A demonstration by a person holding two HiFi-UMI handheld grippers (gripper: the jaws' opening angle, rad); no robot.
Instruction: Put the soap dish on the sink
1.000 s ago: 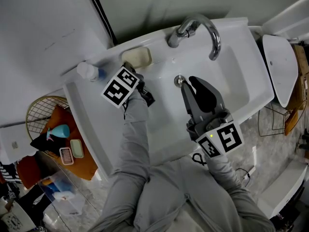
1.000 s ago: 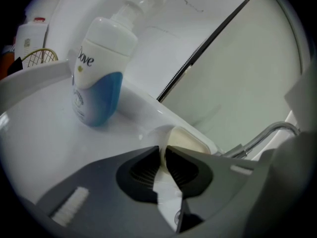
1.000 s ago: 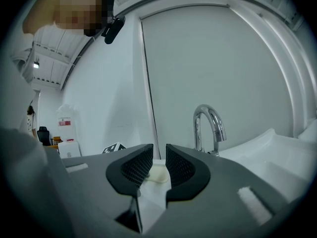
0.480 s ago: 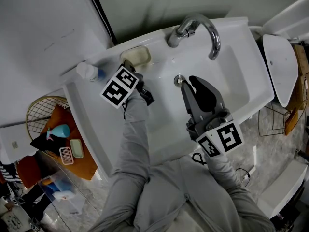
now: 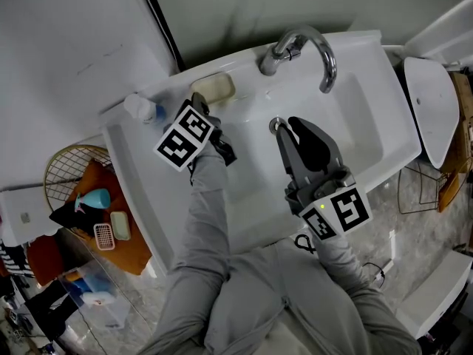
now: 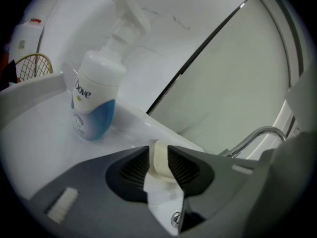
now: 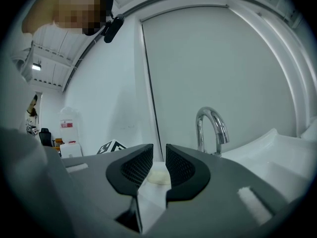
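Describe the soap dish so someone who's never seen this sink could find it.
Start at the white sink and find its back ledge, left of the chrome faucet. The soap dish is the low cream oval there, unlike the tall white-and-blue pump bottle at the corner.

Wall (image 5: 222, 6): pale grey-green, divided by a dark vertical strip (image 5: 157, 21) from a white panel (image 5: 66, 43).
Floor (image 5: 414, 250): laid in pale marbled stone.
Furniture: a white toilet (image 5: 429, 95) is seen at right, a round wire basket (image 5: 59, 170) at left.
Light: a ceiling lamp (image 7: 35, 67) is lit.
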